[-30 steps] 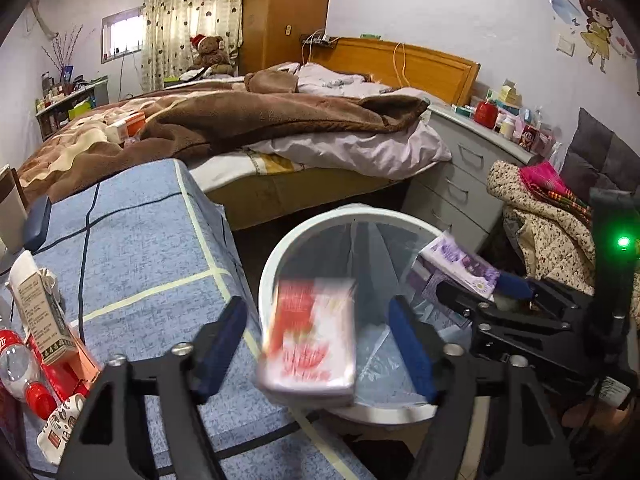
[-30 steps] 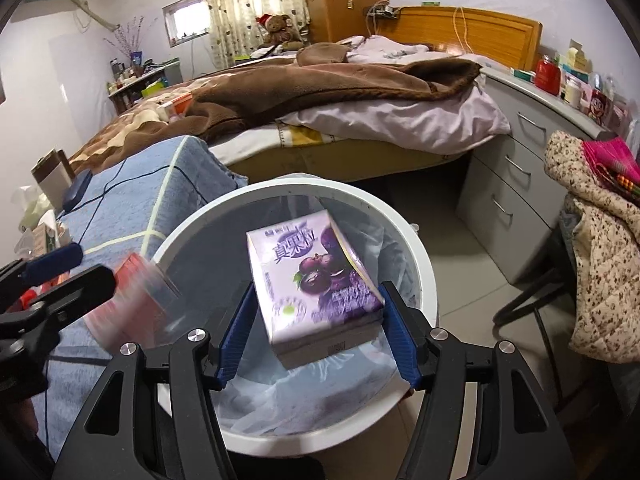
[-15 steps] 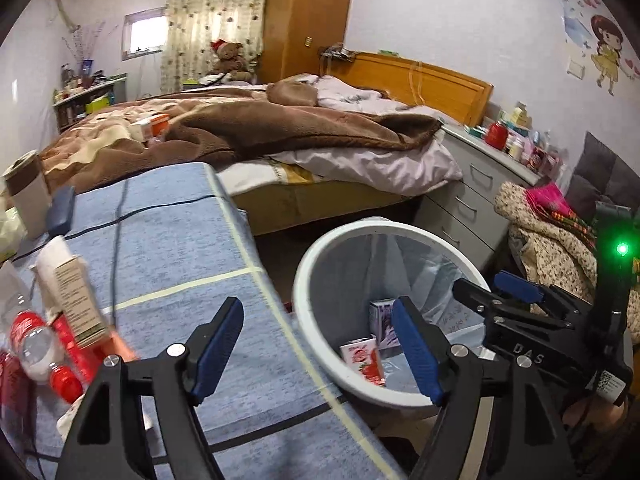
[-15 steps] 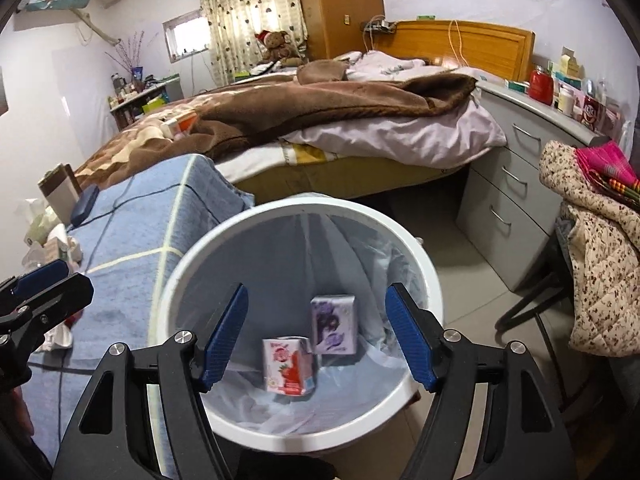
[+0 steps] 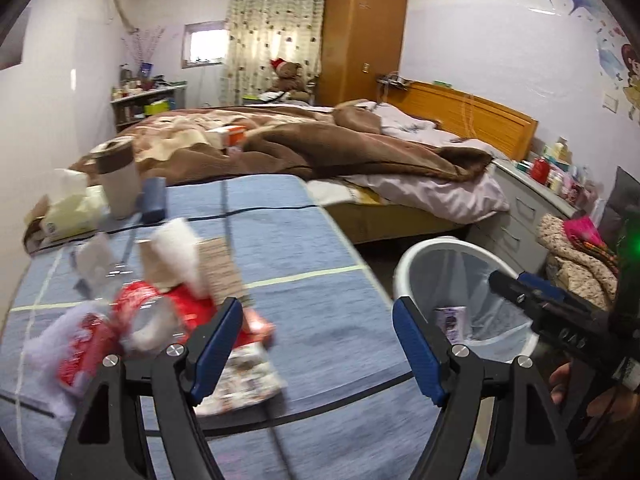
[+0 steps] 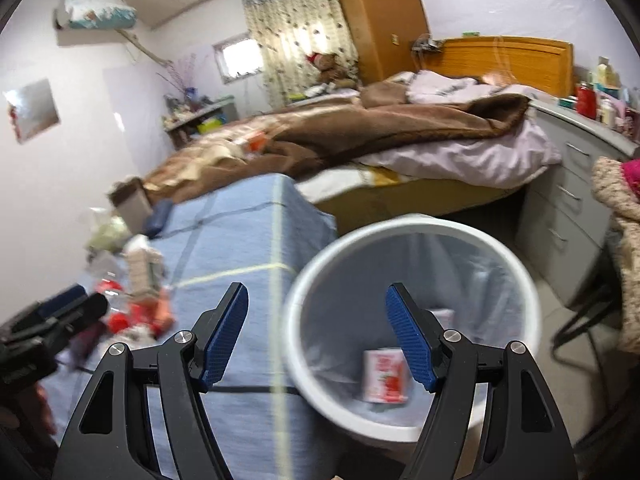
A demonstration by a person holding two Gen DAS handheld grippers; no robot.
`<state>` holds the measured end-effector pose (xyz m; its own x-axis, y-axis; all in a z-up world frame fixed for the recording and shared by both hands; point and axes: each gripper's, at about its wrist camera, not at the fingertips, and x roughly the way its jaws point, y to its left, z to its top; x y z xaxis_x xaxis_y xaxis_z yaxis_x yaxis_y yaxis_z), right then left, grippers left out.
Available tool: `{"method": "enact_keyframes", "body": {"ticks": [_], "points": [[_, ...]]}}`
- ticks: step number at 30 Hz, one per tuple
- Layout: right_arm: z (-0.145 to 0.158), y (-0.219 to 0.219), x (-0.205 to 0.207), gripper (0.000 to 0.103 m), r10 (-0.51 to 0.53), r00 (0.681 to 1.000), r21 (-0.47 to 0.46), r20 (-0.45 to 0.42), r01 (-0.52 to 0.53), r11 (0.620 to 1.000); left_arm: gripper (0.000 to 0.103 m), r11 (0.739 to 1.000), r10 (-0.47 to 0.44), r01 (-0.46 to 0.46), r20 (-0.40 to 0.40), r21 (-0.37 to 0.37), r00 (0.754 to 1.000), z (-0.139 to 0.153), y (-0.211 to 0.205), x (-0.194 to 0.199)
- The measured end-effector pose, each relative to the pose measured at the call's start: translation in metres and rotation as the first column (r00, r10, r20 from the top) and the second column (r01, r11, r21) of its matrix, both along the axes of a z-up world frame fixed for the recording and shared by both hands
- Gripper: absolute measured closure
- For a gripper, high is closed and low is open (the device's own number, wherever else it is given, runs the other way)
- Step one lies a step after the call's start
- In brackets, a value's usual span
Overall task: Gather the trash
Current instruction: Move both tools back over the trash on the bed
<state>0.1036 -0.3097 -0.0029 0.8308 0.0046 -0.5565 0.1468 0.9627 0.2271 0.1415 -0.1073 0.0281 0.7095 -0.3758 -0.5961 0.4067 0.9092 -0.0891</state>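
A white bin (image 5: 424, 256) with a clear liner stands on the floor beside the blue-clothed table (image 5: 304, 240). A purple carton (image 5: 452, 320) lies inside it. The right wrist view shows a red-and-white carton (image 6: 384, 376) on the bin's (image 6: 320, 272) bottom. A blurred trash pile (image 5: 160, 320) of a red-labelled bottle, cartons and wrappers lies on the table. My left gripper (image 5: 318, 320) stands open and empty just right of that pile. My right gripper (image 6: 316, 304) is open and empty over the bin's near left rim, and it shows as a dark shape (image 5: 520, 292) in the left wrist view.
A paper cup (image 5: 118, 184), a tissue box (image 5: 68, 216) and a dark blue case (image 5: 154, 200) sit at the table's far end. A bed with a brown blanket (image 5: 340, 148) lies beyond. Grey drawers (image 6: 568, 200) and a chair piled with clothes (image 5: 576, 256) flank the bin.
Both cartons left the grippers and now lie in the bin. The left gripper swung left from the bin to the table's trash pile. The right gripper also shifted left and rose a little.
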Motion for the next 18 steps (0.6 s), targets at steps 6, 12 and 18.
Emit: {"method": "enact_keyframes", "body": {"ticks": [6,12,18], "points": [[0.002,0.035,0.011,0.025,0.102,0.994,-0.042,0.031,-0.101,0.994,0.024,0.996,0.083,-0.083,0.003,-0.026,0.997,-0.002,0.05,-0.003],[-0.007,0.062,0.026,0.025,0.172,0.985,-0.046,-0.012,-0.172,0.984,0.024,0.984,0.175,-0.175,-0.007,-0.03,0.985,-0.006,0.097,-0.001],[-0.015,0.09,0.044,0.025,0.237,0.971,-0.059,-0.046,-0.239,0.969,0.021,0.968,0.25,-0.25,-0.019,-0.017,0.968,-0.012,0.136,0.005]]}}
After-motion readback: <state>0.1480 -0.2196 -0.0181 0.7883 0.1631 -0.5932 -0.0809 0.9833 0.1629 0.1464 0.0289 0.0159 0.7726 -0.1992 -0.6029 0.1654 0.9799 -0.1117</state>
